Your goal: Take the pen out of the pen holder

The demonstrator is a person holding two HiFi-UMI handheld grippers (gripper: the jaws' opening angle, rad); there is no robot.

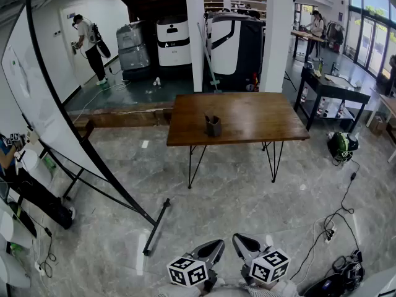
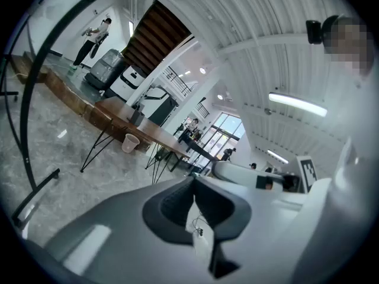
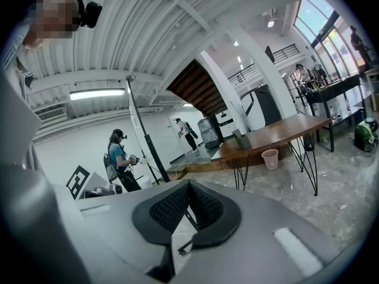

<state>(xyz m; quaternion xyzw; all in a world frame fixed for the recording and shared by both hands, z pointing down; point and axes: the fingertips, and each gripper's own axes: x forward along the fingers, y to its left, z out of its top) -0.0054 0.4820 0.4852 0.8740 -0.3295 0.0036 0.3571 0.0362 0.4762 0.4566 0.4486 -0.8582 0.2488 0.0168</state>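
A dark pen holder (image 1: 213,127) stands on the brown wooden table (image 1: 260,119), far ahead of me across the floor. Dark pen ends poke from its top, too small to tell apart. The holder shows small in the left gripper view (image 2: 137,117) and in the right gripper view (image 3: 241,139). Both grippers are held low in front of me, far short of the table. My left gripper (image 1: 211,250) (image 2: 193,184) has its tips together with nothing between them. My right gripper (image 1: 245,245) (image 3: 188,185) is shut and empty too.
A large whiteboard on a black stand (image 1: 55,122) leans at the left, its foot bar (image 1: 156,226) reaching toward me. Cables and a power strip (image 1: 329,231) lie on the floor at the right. A waste bin (image 3: 270,158) stands under the table. A black side table (image 1: 334,88) is at the far right.
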